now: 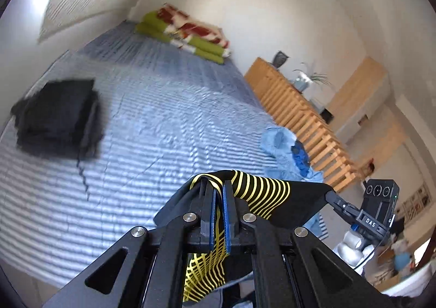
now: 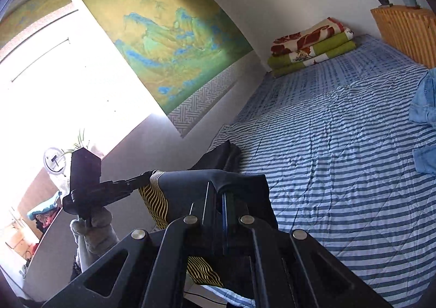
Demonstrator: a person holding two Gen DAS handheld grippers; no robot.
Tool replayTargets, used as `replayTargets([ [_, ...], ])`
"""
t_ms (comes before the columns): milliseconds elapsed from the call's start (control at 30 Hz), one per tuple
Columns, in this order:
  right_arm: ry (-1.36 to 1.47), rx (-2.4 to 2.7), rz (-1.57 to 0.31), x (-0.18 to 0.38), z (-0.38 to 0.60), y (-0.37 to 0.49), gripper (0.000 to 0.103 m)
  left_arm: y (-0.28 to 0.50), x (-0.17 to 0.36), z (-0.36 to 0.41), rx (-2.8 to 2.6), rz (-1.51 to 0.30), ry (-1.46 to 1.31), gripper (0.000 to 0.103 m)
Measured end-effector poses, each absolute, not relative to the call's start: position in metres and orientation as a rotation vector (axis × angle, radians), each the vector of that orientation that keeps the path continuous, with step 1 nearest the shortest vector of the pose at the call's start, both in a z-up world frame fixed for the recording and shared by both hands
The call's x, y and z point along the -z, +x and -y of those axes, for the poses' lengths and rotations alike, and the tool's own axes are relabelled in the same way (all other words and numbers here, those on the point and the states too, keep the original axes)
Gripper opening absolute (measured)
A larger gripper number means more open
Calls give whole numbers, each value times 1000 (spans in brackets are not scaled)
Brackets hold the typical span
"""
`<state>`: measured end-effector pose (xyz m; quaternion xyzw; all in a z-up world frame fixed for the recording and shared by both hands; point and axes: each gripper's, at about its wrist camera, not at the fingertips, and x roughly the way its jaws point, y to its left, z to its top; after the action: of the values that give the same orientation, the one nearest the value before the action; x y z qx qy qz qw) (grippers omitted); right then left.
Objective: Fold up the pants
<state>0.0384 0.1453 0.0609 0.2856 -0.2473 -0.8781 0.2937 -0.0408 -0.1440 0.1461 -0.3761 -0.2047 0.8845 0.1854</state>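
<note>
Black pants with yellow wavy lines [image 1: 261, 192] hang in the air above the bed, stretched between both grippers. In the left wrist view my left gripper [image 1: 219, 193] is shut on one end of the waist edge, with cloth draped over and between the fingers. The right gripper [image 1: 331, 195] pinches the far corner at the right. Seen from the right wrist, my right gripper [image 2: 220, 192] is shut on the dark cloth [image 2: 190, 177]. The left gripper [image 2: 141, 180], held by a gloved hand [image 2: 92, 229], clamps the yellow-patterned end.
The bed has a blue-and-white striped sheet [image 1: 169, 117]. A folded black garment stack [image 1: 57, 117] lies at its left. Crumpled blue denim clothes [image 1: 286, 150] lie near the slatted wooden cabinet [image 1: 297, 117]. Folded green and red blankets [image 1: 185, 32] sit at the head.
</note>
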Motion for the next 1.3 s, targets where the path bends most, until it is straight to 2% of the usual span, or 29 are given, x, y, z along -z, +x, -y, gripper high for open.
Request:
replayTargets([
  [133,832,2309,662,-32,-123,22,3,-32,-120,162,-2530,576,-1121,4],
  [267,941,2311,673,3,-109,-20,3,-66,-79,181,-2507,661,-1216,4],
  [567,1177,2336,750,70,-104,-155,3,-218,12,208,-2438,808,-1388,4],
  [767,1378,2329,783,133,-104,-231,3,-315,85,215,-2396,835,-1545,4],
  [933,1503,2321,764,176,-105,-263,3,-367,139,215,-2353,825,-1659,5],
  [1000,1549,2282,773,187,-107,-270,7,-380,154,219,-2332,854,-1710,5],
  [1133,1534,2252,796,185,-120,-266,8,-388,157,228,-2300,854,-1706,8],
  [1233,1502,2322,759,174,-131,-251,19,-379,140,239,-2398,811,-1668,19],
  [1300,1482,2375,737,167,-136,-241,40,-369,129,243,-2482,834,-1651,22],
])
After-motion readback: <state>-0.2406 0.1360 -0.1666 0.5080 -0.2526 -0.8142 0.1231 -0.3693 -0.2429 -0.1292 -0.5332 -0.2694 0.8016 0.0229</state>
